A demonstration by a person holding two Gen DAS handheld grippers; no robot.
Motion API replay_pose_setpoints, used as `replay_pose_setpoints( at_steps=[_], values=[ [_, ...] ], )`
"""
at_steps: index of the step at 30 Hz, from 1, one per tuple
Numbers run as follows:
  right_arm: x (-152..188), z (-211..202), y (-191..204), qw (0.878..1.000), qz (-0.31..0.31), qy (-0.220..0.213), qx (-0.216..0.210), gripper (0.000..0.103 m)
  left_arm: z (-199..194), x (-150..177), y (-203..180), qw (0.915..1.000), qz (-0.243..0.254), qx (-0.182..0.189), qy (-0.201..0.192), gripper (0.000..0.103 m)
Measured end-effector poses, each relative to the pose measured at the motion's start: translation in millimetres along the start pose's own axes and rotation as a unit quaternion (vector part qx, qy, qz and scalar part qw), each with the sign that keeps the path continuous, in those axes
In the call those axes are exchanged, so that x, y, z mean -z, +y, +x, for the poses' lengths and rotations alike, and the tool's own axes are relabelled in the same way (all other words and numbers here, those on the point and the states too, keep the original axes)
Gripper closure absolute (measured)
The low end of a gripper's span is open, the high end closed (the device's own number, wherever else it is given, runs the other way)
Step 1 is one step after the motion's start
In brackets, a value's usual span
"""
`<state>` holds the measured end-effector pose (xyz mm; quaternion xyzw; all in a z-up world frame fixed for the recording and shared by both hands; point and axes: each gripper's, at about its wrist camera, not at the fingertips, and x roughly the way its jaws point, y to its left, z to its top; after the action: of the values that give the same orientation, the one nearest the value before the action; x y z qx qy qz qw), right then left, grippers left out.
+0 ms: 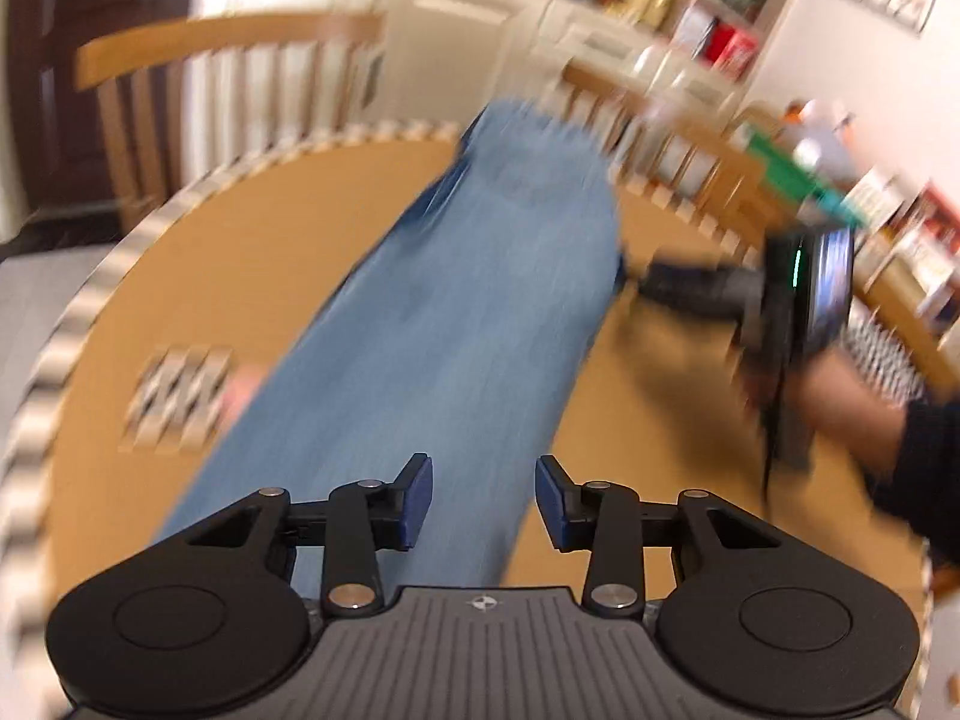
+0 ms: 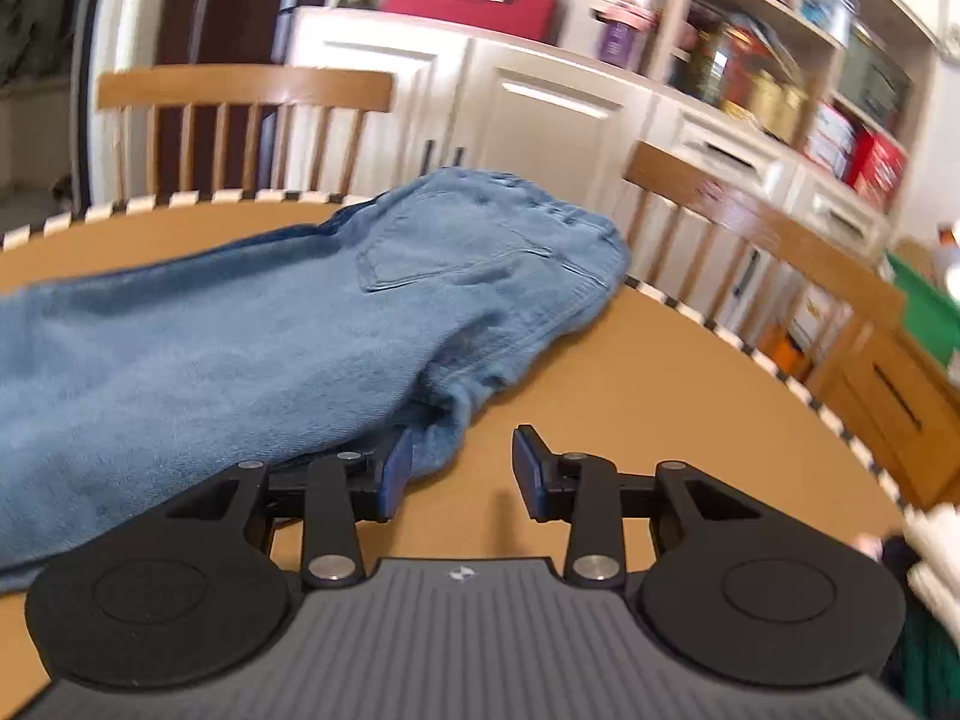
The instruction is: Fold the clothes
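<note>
Both my jaws apart, empty; jeans [image 2: 252,324] look heavy, floppy denim (take the stiff waistband [image 2: 576,228]).

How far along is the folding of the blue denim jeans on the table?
Done: the blue denim jeans lie lengthwise on the round tan table, apparently folded leg over leg, one back pocket up. In hand: nothing; the left gripper is open above the leg fabric, and the right gripper is open at the edge near the seat. Left: the crosswise folds.
</note>
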<state>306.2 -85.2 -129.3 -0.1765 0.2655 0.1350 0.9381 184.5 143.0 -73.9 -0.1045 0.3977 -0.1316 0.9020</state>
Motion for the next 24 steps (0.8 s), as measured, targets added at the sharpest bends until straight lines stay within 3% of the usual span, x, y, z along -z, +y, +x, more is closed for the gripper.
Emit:
replay_pose_setpoints(
  at_steps=[4, 6, 8, 9, 11, 15, 16, 19, 22, 24],
  values=[
    [-4.8, 20.9, 24.0, 0.997, -0.066, -0.001, 0.043, 0.065, 81.5, -54.9, 1.8, 0.9993, 0.011, 0.034, -0.009, 0.063],
    [-7.8, 29.9, 37.2, 0.992, -0.108, -0.002, 0.071, 0.066, 116.4, -75.8, 5.5, 0.9996, 0.007, 0.021, -0.018, 0.063],
    [-11.8, 34.1, 48.2, 0.986, -0.143, 0.007, 0.081, 0.078, 146.0, -91.6, 13.8, 0.9997, -0.015, -0.004, -0.017, 0.063],
    [-12.6, 34.1, 52.8, 0.984, -0.16, 0.013, 0.077, 0.086, 154.6, -95.1, 19.2, 0.9994, -0.024, -0.013, -0.02, 0.067],
    [-9.5, 28.3, 55.0, 0.977, -0.191, 0.005, 0.091, 0.09, 161.4, -98.6, 18.1, 0.9993, 0.005, -0.032, -0.021, 0.075],
    [-4.9, 8.4, 18.2, 0.988, -0.128, 0.008, 0.081, 0.095, 164.5, -89.3, -0.2, 0.9902, 0.129, -0.051, -0.011, 0.075],
    [-4.0, 7.0, 14.5, 0.99, -0.122, 0.014, 0.076, 0.097, 164.8, -88.9, 1.1, 0.9901, 0.132, -0.047, -0.01, 0.075],
    [-6.5, 4.2, -5.5, 0.998, -0.024, 0.036, 0.054, 0.099, 165.9, -91.9, 9.6, 0.9931, 0.113, -0.031, -0.004, 0.075],
    [-1.5, 9.0, -28.4, 0.992, 0.057, 0.065, 0.09, 0.103, 168.0, -88.5, 7.0, 0.9888, 0.146, -0.033, -0.007, 0.075],
    [0.3, 4.6, -47.4, 0.986, 0.114, 0.077, 0.099, 0.103, 169.3, -89.2, 9.2, 0.99, 0.138, -0.028, -0.009, 0.073]
  ],
)
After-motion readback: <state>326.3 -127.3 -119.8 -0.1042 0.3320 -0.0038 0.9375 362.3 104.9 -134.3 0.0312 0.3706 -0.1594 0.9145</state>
